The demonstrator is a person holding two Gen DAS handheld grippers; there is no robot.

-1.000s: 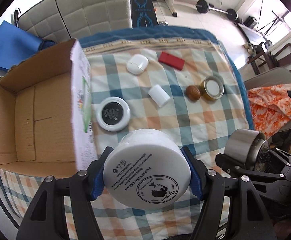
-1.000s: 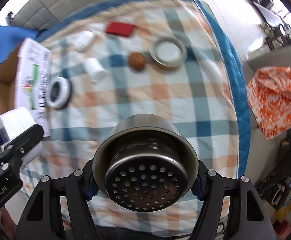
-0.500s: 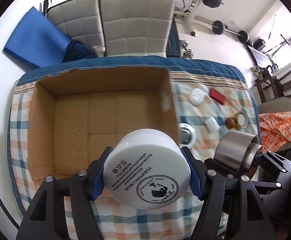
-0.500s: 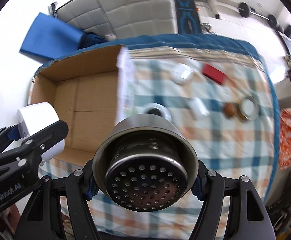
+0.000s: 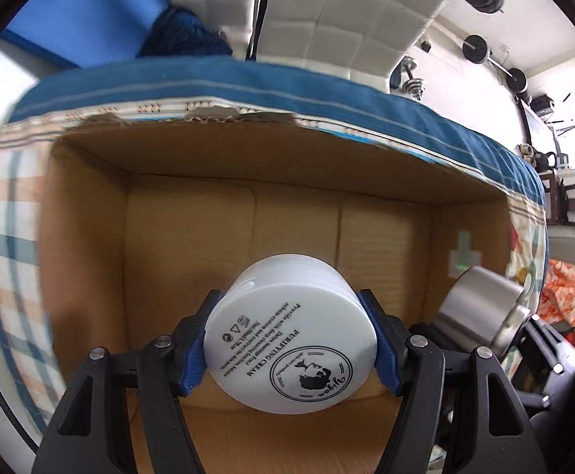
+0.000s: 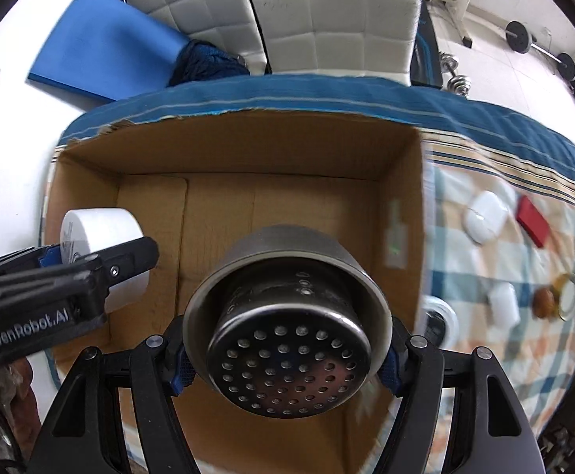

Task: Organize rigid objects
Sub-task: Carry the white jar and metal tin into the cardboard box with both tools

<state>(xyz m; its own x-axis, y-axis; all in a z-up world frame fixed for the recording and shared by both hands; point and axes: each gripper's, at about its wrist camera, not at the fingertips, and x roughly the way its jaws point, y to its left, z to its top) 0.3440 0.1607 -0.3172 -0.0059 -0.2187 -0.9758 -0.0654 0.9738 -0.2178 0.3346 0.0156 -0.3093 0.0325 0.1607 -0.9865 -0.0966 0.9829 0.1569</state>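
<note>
Over the open cardboard box [image 5: 192, 237], the left gripper [image 5: 291, 339] points down with its blue pads pressed on both sides of a white cream jar [image 5: 291, 339], whose printed base faces the camera. In the right wrist view this jar [image 6: 102, 245] sits near the box's left wall. Beside it, toward the box's right wall, the right gripper [image 6: 287, 339] clamps a steel strainer cup [image 6: 287, 339], its perforated bottom facing the camera; the left wrist view shows the same cup [image 5: 481, 308] from the side. Both held things hang above the bare box floor, not touching it.

The box stands on a checked cloth [image 6: 524, 339] with a blue border, spread over the tabletop. Right of the box on the cloth lie a white earbud case [image 6: 483, 217], a red flat block [image 6: 532, 227], a small white cylinder [image 6: 504, 308], a brown round thing [image 6: 544, 302] touching a glass jar with a gold rim [image 6: 570, 298], and a round white-rimmed tin [image 6: 439, 322] just beside the box's right wall. Beyond the box stand two white padded chairs [image 6: 327, 19] and a blue mat [image 6: 106, 47].
</note>
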